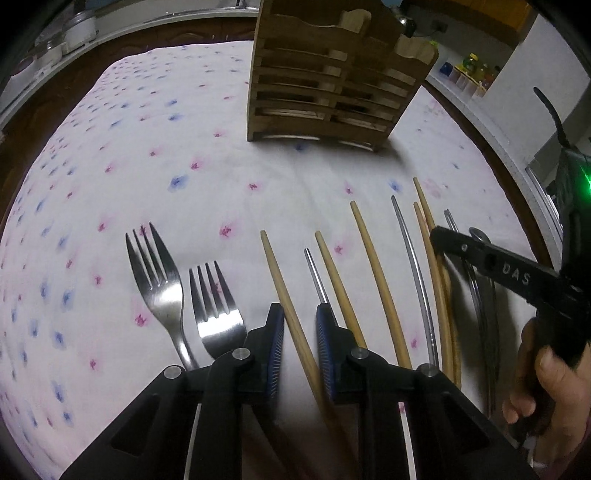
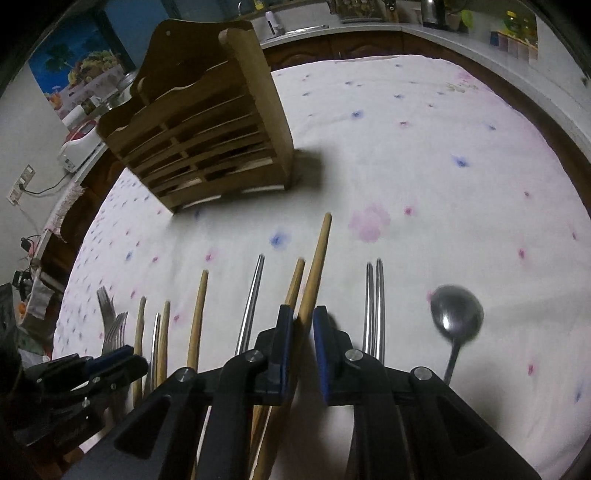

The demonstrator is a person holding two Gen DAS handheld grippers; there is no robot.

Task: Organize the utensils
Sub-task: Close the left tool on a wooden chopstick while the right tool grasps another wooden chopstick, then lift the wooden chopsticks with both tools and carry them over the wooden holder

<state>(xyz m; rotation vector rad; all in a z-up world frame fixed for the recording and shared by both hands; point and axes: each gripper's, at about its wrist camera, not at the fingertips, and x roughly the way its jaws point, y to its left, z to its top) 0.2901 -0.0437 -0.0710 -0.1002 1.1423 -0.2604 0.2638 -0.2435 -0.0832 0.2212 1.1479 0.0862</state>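
Observation:
Utensils lie in a row on the flowered tablecloth (image 1: 184,155). My left gripper (image 1: 300,308) points down over a wooden chopstick (image 1: 280,273), which runs between its blue pads with gaps showing at the tips. Two forks (image 1: 155,273) lie to its left; wooden and metal chopsticks (image 1: 413,258) lie to its right. My right gripper (image 2: 302,308) is shut on the longer wooden chopstick (image 2: 321,251) of a pair, and the shorter one (image 2: 297,277) passes behind the left pad. A spoon (image 2: 456,312) and two metal chopsticks (image 2: 373,302) lie to its right.
A slatted wooden utensil holder (image 1: 325,85) (image 2: 207,129) stands upright on the cloth beyond the row. A hand (image 1: 546,376) holds the right gripper at the right edge of the left wrist view. Kitchen counters with jars (image 2: 513,33) and appliances ring the table.

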